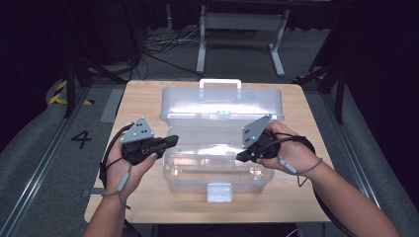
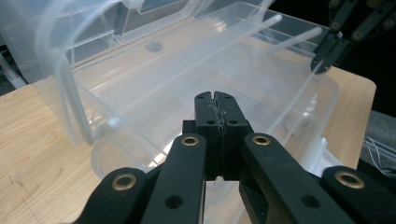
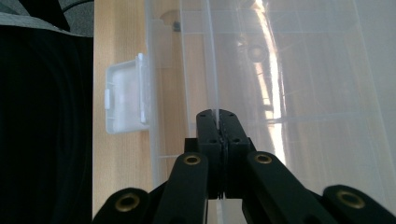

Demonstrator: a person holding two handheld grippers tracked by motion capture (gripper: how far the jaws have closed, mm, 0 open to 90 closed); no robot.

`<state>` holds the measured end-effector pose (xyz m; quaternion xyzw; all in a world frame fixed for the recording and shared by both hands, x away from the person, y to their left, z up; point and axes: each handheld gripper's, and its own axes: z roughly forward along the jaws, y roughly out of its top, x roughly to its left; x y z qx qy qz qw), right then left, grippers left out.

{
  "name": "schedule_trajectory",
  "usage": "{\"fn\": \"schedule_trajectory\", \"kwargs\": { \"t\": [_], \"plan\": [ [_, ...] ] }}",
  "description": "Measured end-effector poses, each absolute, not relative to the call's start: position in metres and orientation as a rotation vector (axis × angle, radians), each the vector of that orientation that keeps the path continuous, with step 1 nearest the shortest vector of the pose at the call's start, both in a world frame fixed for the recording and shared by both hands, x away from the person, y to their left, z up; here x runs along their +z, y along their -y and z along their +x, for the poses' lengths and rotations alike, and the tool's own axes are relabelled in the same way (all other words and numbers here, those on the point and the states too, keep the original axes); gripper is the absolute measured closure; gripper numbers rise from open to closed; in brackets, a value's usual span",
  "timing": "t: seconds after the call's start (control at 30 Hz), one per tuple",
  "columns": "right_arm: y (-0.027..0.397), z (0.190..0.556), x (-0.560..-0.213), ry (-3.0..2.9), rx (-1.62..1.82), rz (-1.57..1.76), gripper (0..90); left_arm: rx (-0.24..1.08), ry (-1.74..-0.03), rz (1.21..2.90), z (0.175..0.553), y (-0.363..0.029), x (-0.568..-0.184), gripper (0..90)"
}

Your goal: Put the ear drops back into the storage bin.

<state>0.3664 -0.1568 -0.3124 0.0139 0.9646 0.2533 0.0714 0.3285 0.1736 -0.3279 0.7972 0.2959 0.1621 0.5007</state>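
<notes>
A clear plastic toolbox (image 1: 217,183) stands open on the wooden table (image 1: 143,98), its lid (image 1: 222,101) tipped back. A see-through inner tray (image 1: 212,160) sits in the box between my two grippers. My left gripper (image 1: 174,140) is at the tray's left end with its jaws pressed together (image 2: 215,95) over the thin clear edge. At the right end, my right gripper (image 1: 240,157) is shut on the tray's thin wall (image 3: 216,113). It also shows far off in the left gripper view (image 2: 320,65), pinching the same clear rim.
The box's white latch (image 1: 219,191) hangs at its front, seen from the side as a latch (image 3: 123,95) in the right gripper view. A white handle (image 1: 220,83) tops the lid. Bare wood lies left and right of the box. Table legs and cables (image 1: 163,44) lie on the floor beyond.
</notes>
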Motion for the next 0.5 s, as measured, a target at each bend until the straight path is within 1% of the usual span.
{"fn": "schedule_trajectory", "kwargs": {
  "t": [0.23, 0.5],
  "plan": [
    [0.157, 0.364, -0.316, -2.898, 0.76, 0.03, 89.0, 0.411, -0.754, 1.903, 0.332, -0.174, -0.329, 89.3],
    [0.156, 0.353, -0.319, -2.861, 0.724, 0.057, 87.4, 0.44, -0.783, 1.873, 0.331, -0.179, -0.329, 89.7]
  ]
}}
